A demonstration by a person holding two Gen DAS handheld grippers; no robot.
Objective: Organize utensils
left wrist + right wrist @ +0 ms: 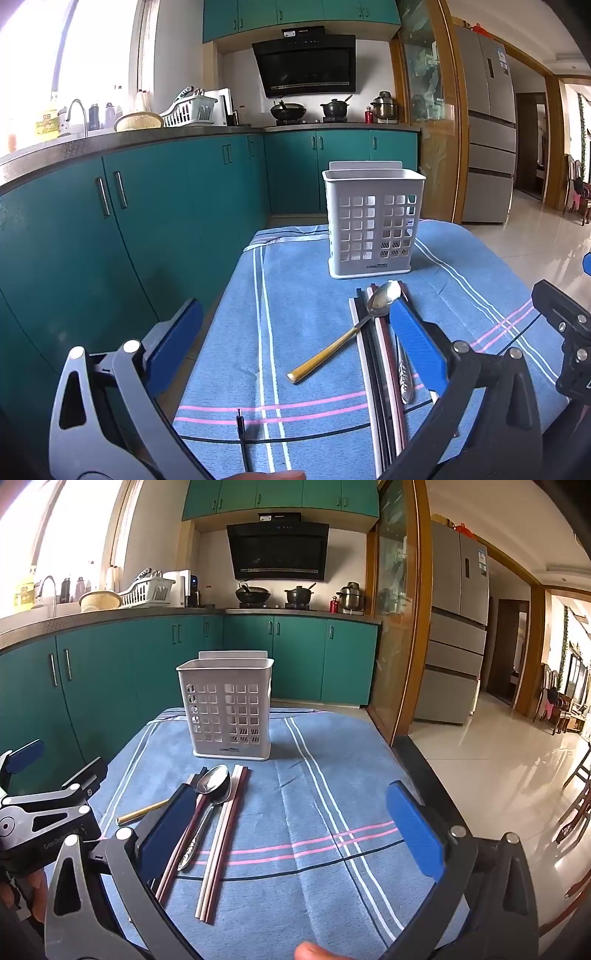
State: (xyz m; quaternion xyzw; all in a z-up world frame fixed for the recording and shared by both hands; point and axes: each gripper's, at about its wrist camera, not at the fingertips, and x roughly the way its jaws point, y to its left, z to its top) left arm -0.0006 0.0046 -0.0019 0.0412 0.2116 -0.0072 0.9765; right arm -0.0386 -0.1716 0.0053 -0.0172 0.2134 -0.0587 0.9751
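Both grippers, left [295, 339] and right [291, 830], spread wide, empty. Spoons [214, 786] and chopsticks [221, 834] lie mid-frame on blue cloth [332, 768], before the white basket [227, 709]. Judged light, stiff, slippery; pinch mid-handle.

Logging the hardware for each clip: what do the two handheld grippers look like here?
Both match: the left gripper and right gripper have flat rectangular blue pads on dark grey and black linkage arms with triangular cutouts and round silver pivot pins. A thin black cable lies across the cloth beneath the left one. The left body carries small lettering, unreadable. No sleeves in view.
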